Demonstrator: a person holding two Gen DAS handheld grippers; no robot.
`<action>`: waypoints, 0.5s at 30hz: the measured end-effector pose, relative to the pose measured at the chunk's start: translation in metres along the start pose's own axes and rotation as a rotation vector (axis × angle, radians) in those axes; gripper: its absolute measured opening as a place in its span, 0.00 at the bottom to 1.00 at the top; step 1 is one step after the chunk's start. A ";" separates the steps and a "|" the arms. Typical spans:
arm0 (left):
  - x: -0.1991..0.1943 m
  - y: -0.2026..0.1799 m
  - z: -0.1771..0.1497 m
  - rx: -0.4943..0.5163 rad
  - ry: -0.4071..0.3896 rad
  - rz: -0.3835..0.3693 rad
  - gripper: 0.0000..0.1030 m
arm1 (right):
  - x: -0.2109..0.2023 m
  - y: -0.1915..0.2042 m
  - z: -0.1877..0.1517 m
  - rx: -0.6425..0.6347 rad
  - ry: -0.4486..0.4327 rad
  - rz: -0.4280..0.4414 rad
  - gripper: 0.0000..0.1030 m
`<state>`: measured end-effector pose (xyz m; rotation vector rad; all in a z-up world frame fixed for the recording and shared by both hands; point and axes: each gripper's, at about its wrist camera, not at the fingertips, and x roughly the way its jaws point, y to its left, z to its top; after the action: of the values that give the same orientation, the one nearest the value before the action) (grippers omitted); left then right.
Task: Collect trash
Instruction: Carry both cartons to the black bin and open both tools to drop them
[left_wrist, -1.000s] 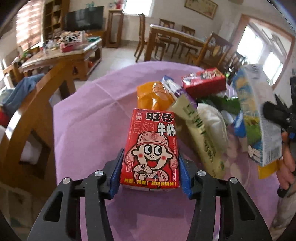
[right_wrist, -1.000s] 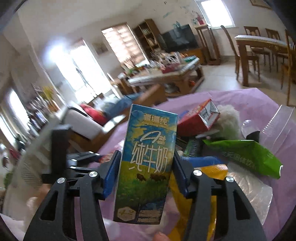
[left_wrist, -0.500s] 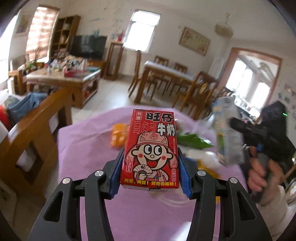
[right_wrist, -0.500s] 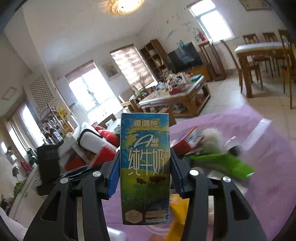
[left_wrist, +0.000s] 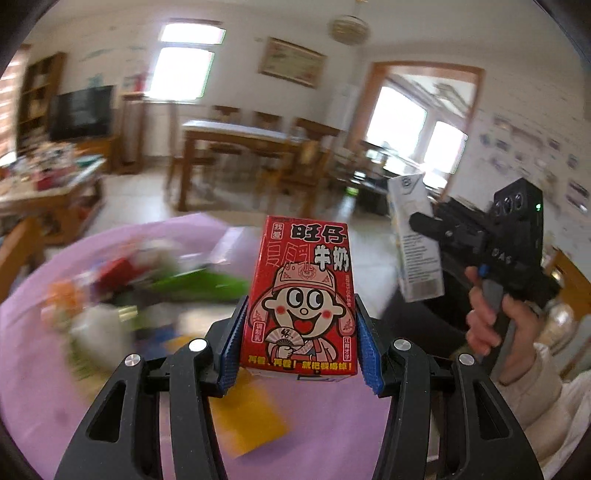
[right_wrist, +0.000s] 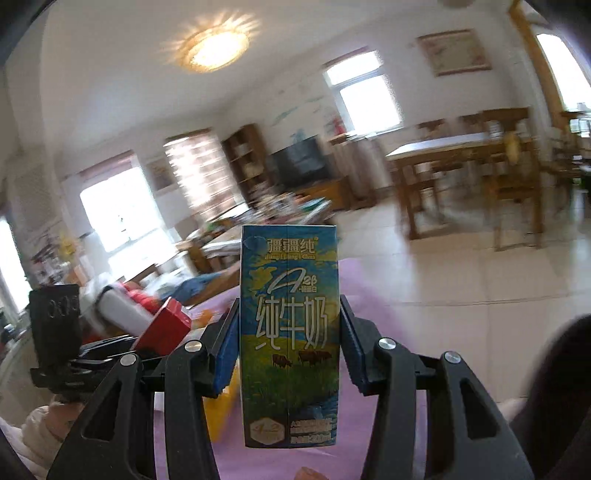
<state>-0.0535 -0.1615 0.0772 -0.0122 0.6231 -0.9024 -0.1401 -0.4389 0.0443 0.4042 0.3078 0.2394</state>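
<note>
Both cartons now lifted clear above the purple-clothed worktop (left_wrist: 332, 424) versus a second ago: left gripper (left_wrist: 300, 343) jaws clamp the red cartoon-print milk carton (left_wrist: 301, 295), right gripper (right_wrist: 288, 350) jaws clamp the blue-green milk carton (right_wrist: 290, 332), so I'd guess binning comes next.

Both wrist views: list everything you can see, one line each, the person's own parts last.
red milk carton: 1, red, upright between the left jaws.
blue milk carton: 1, blue and green, upright between the right jaws.
trash pile: several blurred wrappers, green, orange, white, on the cloth.
yellow wrapper: 1, yellow, flat on the cloth under the left jaws.
tablecloth: 1, purple.
dining table: 1, wooden, with chairs behind.
television: 1, black, far wall.
ceiling lamp: 1, lit.
left gripper: shut on red carton.
right gripper: shut on blue carton.
right hand: 1, grips the handle.
</note>
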 end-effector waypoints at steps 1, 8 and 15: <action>0.019 -0.017 0.005 0.016 0.009 -0.040 0.50 | -0.014 -0.019 -0.001 0.020 -0.023 -0.043 0.46; 0.148 -0.109 0.008 0.075 0.112 -0.271 0.51 | -0.084 -0.129 -0.023 0.170 -0.115 -0.352 0.47; 0.268 -0.188 -0.004 0.123 0.227 -0.393 0.51 | -0.105 -0.198 -0.069 0.309 -0.095 -0.519 0.47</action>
<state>-0.0703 -0.4763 -0.0109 0.0814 0.7903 -1.3335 -0.2278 -0.6222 -0.0731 0.6225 0.3468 -0.3395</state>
